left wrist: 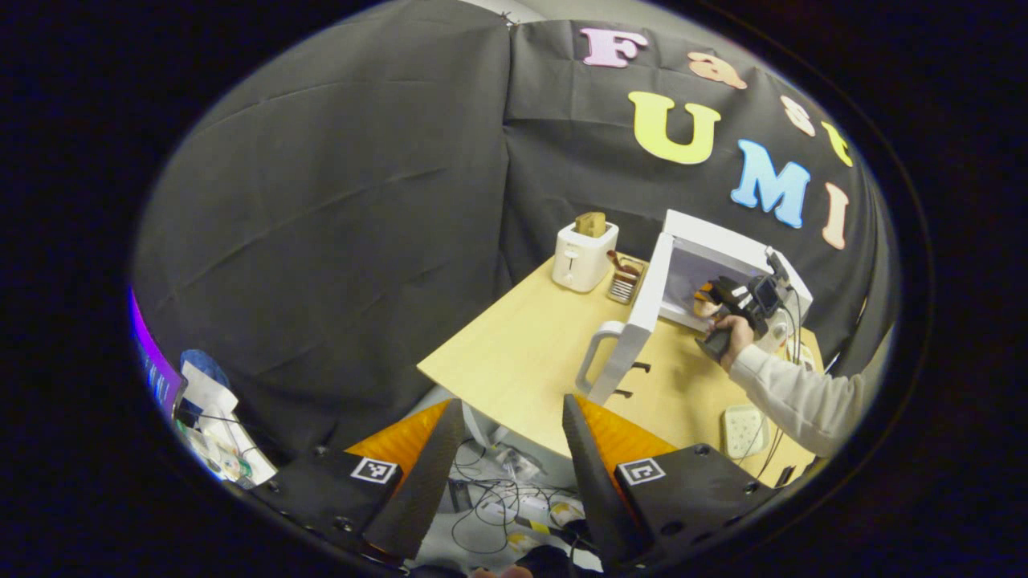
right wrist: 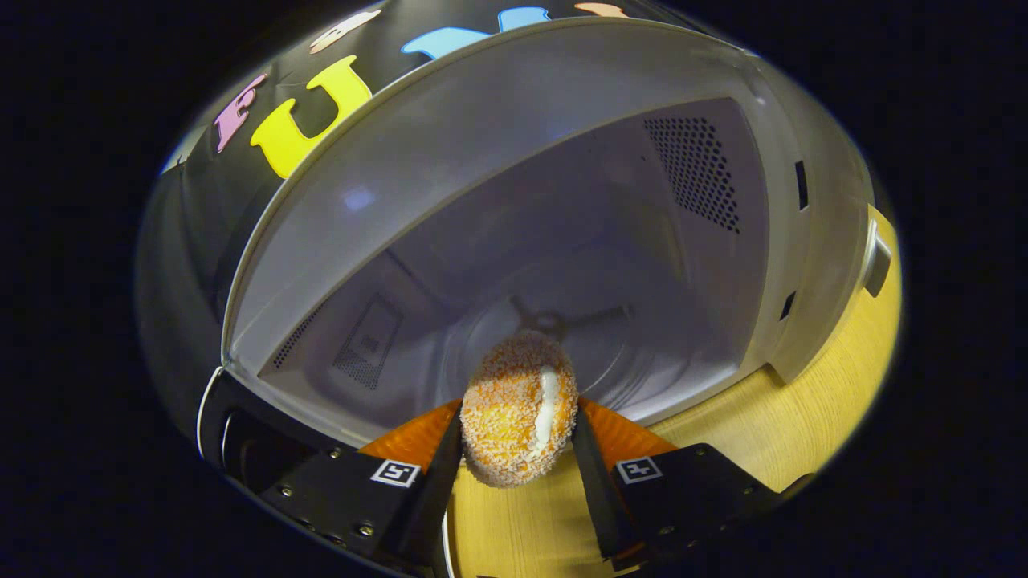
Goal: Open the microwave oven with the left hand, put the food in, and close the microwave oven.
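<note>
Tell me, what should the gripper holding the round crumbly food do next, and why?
Probably push forward a little, carrying the food deeper into the microwave before letting go. The door is already open, the right gripper has its jaws shut on the food at the opening, and the turntable lies just ahead.

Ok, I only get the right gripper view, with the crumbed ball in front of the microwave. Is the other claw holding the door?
Observer: No. In the left gripper view, the left claw is open, holds nothing, and is back off the table.
Operator: So is the door wide open?
Observer: Yes, the microwave door is swung out wide, with its handle towards the table's near edge.
Operator: And my claw, from over there?
Observer: A hand in a pale sleeve holds the right claw at the microwave opening, gripping the crumbed ball.
</note>
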